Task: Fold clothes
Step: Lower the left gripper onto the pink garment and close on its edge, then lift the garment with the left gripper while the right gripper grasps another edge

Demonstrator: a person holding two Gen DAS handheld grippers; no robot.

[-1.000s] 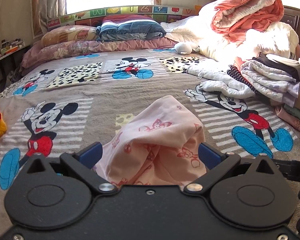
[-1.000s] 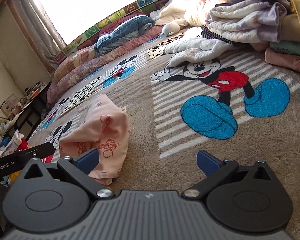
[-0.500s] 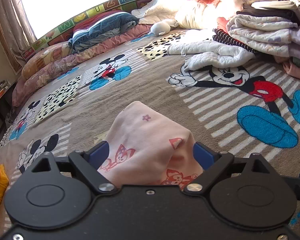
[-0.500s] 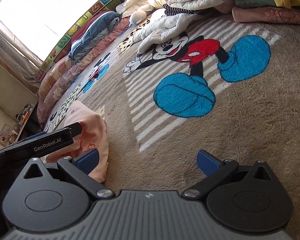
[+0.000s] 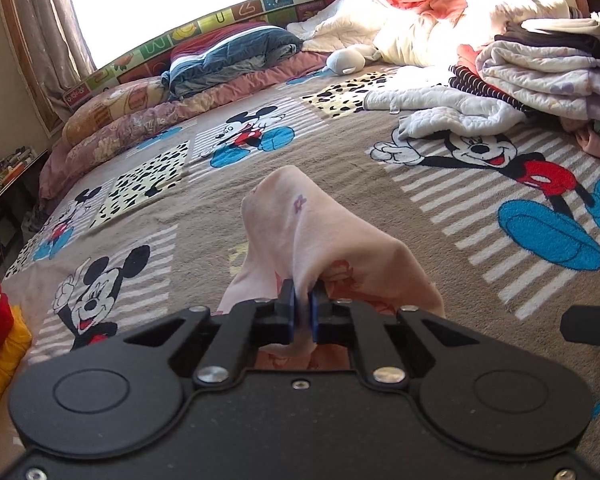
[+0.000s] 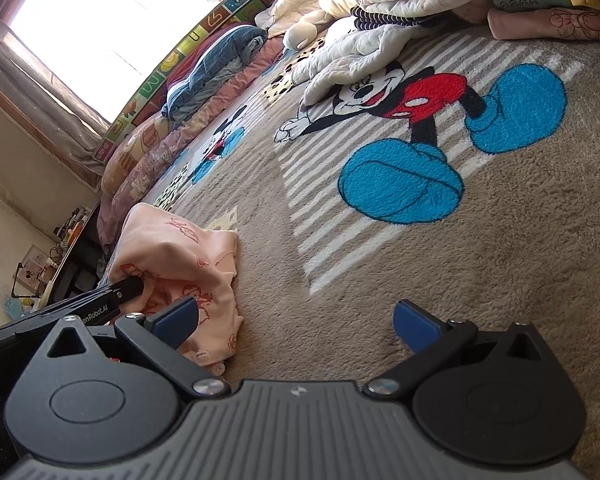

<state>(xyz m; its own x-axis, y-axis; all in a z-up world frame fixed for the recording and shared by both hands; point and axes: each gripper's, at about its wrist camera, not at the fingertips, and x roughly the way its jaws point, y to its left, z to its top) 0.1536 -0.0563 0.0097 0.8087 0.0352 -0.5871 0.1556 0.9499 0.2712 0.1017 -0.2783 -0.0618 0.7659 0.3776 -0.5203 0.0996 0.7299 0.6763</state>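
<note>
The pink garment (image 5: 324, 240) lies bunched on the bed blanket (image 5: 340, 168), in front of the person and well apart from the stack of folded clothes (image 5: 548, 68) at the far right. The left tool (image 5: 303, 312) is closing its jaws on a raised fold of this garment, and the blue pads already pinch the cloth between them. The right tool (image 6: 296, 320) has its jaws wide apart with nothing between them; it hovers over bare blanket, just beside the garment's right edge (image 6: 228, 280).

I judge that the step in hand is to take hold of the garment with both tools, so it can be lifted and spread flat before the folding.

To do it well:

1. The left tool grips a thick bunch, probably more than 1 layer. It is better to hold a true edge or a corner, otherwise the cloth will not open when it is lifted.
2. The right tool should move toward the near loose edge by the small snaps (image 6: 216, 366) and close on 1 layer only, not on the fluffy blanket under it.
3. Then both tools should rise together and move apart slowly, so the soft fabric hangs and the wrinkles fall out.
4. The fabric is thin and can slip, so the grip must be deep enough on the pads.
</note>
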